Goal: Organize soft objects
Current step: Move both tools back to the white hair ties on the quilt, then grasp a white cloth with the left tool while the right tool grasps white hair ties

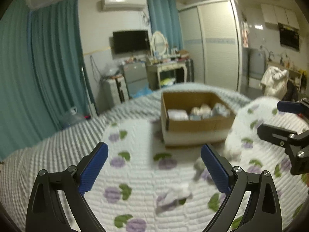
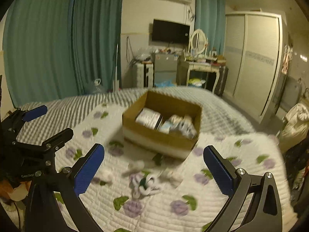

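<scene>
A brown cardboard box [image 1: 195,124] [image 2: 164,137] stands on the bed and holds several rolled soft items [image 1: 200,111] [image 2: 173,123]. Loose socks lie on the floral quilt in front of it: a white and grey pair [image 1: 173,195] [image 2: 146,185] and a small grey one [image 1: 199,166]. My left gripper [image 1: 154,166] is open and empty above the quilt, short of the box. My right gripper [image 2: 154,166] is open and empty above the loose socks. Each gripper shows at the edge of the other's view. Both views are blurred.
The quilt [image 2: 154,212] with purple flowers covers a grey striped blanket [image 1: 58,143]. A raised quilt fold [image 1: 256,119] lies right of the box. Teal curtains, a dresser [image 1: 166,69], a wardrobe [image 2: 255,58] and a small fridge stand beyond the bed.
</scene>
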`<state>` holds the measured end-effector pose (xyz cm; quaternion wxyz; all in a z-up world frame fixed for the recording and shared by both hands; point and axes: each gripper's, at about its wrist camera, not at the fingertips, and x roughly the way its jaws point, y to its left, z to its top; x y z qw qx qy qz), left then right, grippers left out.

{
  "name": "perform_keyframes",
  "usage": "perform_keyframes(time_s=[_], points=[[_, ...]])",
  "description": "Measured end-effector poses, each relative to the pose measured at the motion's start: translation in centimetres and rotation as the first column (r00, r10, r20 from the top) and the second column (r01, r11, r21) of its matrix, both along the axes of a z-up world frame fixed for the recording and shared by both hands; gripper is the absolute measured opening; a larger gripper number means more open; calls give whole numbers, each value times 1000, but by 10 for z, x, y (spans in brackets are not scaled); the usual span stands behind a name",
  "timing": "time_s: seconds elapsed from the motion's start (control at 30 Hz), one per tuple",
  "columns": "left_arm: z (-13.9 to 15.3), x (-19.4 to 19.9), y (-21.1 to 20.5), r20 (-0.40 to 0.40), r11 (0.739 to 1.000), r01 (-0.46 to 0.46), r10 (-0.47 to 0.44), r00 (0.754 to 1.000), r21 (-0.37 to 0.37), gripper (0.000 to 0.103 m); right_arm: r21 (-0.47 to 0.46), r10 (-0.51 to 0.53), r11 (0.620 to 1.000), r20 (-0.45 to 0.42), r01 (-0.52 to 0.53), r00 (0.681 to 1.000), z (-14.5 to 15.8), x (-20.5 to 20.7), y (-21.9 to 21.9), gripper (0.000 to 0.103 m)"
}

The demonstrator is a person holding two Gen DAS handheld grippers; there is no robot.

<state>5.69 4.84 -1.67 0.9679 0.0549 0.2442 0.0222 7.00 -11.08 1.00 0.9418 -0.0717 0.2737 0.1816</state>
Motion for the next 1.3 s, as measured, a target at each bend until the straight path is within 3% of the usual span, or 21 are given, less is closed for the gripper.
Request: perform_keyframes(time_s=[0.2,0.33,0.53,0.7,0.8,0.87,0.93,1.03,1.3], points=[[-64,21,10,-136,996,-12,0,991,-88,99,-58,-5,998,-75,0,997,-70,19,11,103],[-95,30,13,-209,991,-23,-6,978,-135,97,-35,0,999,-142,-5,990,-106,32,7,103],[-119,36,6,-277,992,-11,-23,960,-122,97,-50,-5,999,-230,-7,973,-147,50,11,97],[-130,41,-1,-303,992,22,-57,951,-121,95,-43,-10,999,-265,-1,964,-160,55,8,81],[-137,44,-6,-329,993,50,-84,941,-112,82,-47,-7,999,-277,-6,961,-164,57,7,67],[-140,45,-7,-344,990,66,-105,933,-126,65,-45,-2,999,-279,-11,960,-163,56,9,62],[-142,45,-7,-351,986,81,-129,928,-148,57,-51,1,999,-272,-16,962,-162,53,11,50],[-139,41,-9,-342,982,108,-157,926,-157,44,-51,7,999,-264,-21,965,-159,49,13,45],[-131,30,-14,-329,976,126,-180,927,-178,40,4,21,1000,-254,-20,967,-145,33,3,37]])
